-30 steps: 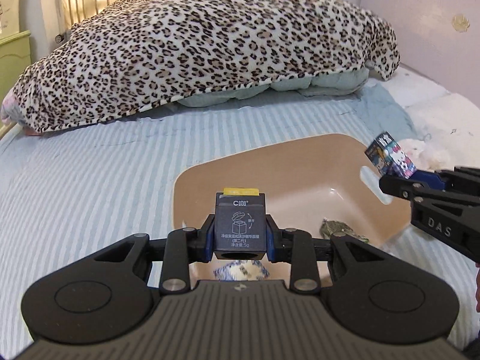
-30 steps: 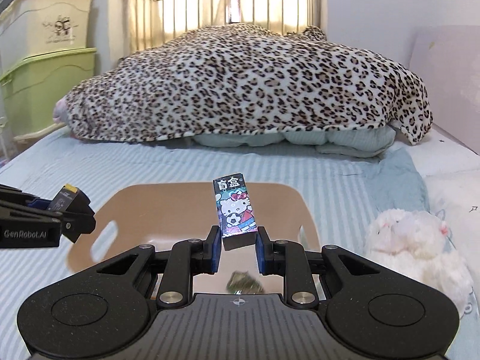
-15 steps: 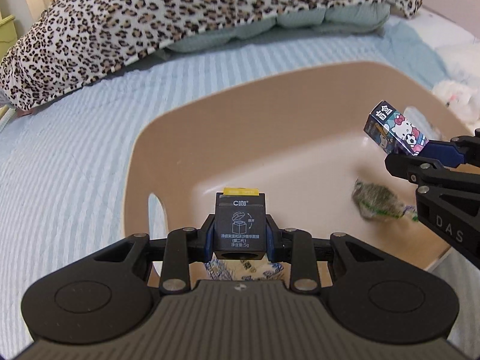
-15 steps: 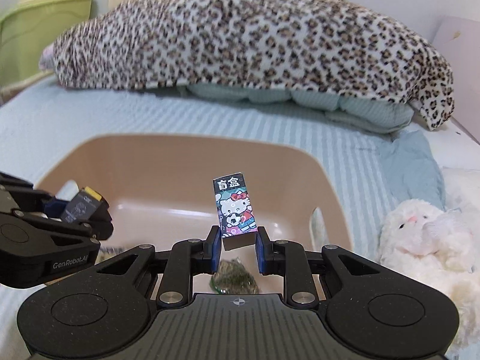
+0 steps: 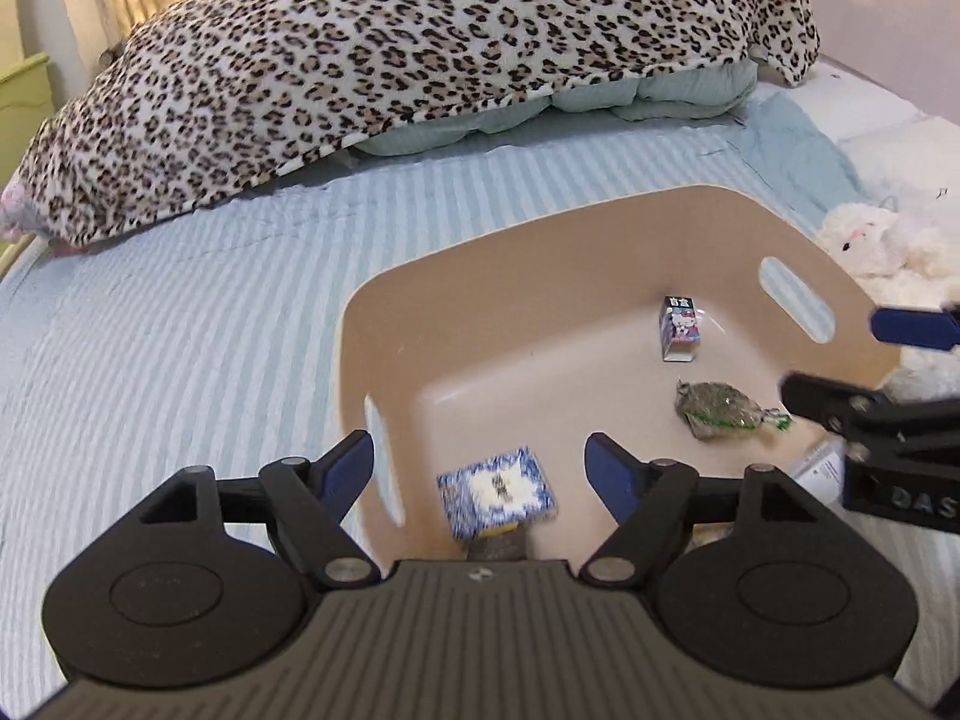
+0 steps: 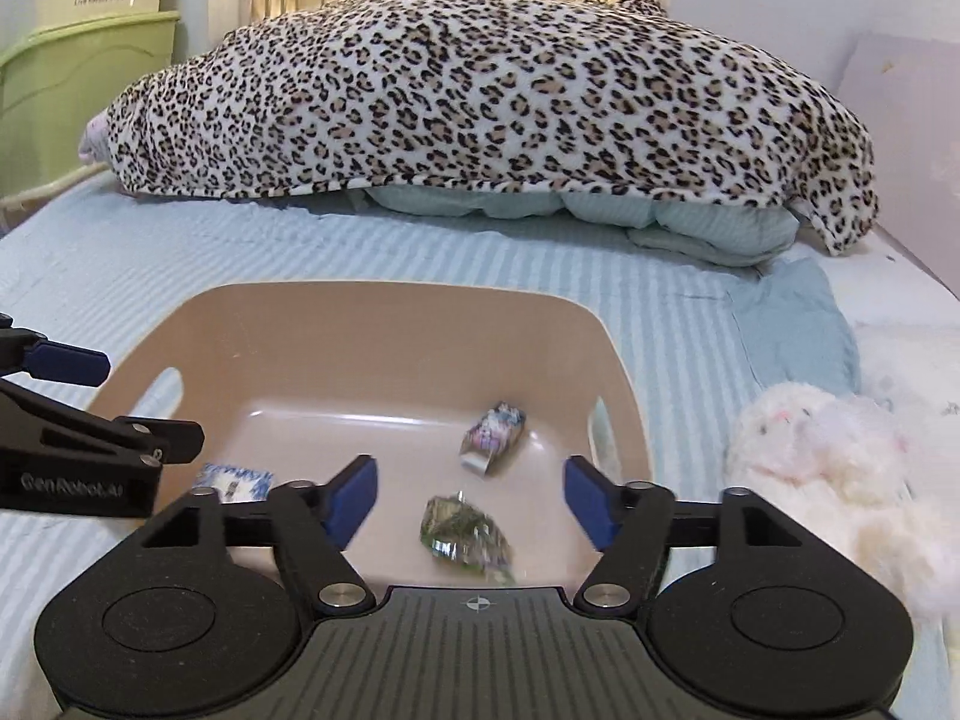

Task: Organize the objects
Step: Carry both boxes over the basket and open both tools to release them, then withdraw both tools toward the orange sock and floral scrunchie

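Note:
A tan plastic bin [image 5: 456,276] [image 6: 384,324] sits on the striped bed. Inside lie a Hello Kitty box [image 5: 681,327] [image 6: 495,435], a green foil packet [image 5: 717,411] [image 6: 465,531] and a blue-white packet [image 5: 495,492] [image 6: 231,480]. A dark box [image 5: 498,546] shows just below the blue-white packet, mostly hidden by my left gripper's body. My left gripper [image 5: 480,465] is open and empty above the bin's near left side. My right gripper [image 6: 471,495] is open and empty above the bin's near right side.
A leopard-print blanket [image 5: 420,42] [image 6: 492,90] is heaped across the far side of the bed. A white plush toy [image 5: 888,240] [image 6: 840,462] lies right of the bin. Green storage boxes [image 6: 72,78] stand at the left.
Both grippers have opened. The dark box has left my left gripper and the Hello Kitty box has left my right one; both now lie in the bin.

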Demonstrator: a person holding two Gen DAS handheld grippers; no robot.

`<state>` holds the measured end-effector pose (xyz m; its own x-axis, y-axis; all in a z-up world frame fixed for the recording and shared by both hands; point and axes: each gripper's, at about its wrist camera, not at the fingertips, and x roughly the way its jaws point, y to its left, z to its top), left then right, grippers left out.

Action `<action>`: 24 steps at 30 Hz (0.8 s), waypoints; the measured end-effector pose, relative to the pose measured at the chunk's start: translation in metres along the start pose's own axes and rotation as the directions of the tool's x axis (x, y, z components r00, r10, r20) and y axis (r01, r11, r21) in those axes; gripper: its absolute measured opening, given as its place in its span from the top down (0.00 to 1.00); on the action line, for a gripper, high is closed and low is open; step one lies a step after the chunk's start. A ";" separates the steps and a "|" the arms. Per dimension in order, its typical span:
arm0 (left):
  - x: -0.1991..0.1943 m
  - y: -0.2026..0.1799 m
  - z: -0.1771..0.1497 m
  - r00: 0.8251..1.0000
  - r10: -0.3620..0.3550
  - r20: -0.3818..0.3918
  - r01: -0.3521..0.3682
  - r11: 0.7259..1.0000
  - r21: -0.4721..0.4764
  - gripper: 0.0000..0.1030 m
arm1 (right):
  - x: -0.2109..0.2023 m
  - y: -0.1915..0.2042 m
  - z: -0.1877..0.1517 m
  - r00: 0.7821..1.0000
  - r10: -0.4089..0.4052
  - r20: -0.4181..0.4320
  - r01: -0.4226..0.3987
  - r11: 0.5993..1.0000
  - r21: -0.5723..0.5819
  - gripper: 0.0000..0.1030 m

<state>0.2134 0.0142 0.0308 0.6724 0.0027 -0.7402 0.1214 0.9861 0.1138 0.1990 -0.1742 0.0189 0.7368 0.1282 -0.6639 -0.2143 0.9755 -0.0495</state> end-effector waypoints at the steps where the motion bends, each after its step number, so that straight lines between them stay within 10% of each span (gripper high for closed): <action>1: -0.003 0.002 -0.004 1.000 -0.004 -0.007 0.004 1.000 -0.013 0.24 | -0.006 0.000 -0.003 1.000 0.003 -0.004 -0.003 1.000 0.003 0.25; 24: 0.003 0.009 -0.089 0.993 -0.028 -0.112 0.020 0.997 -0.073 0.16 | -0.008 -0.001 -0.086 0.977 0.027 -0.211 -0.017 0.999 0.049 0.16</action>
<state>0.1516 0.0382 -0.0291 0.5827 -0.0066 -0.8127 0.0816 0.9954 0.0505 0.1382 -0.1913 -0.0396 0.5793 0.1138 -0.8072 -0.1952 0.9808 -0.0018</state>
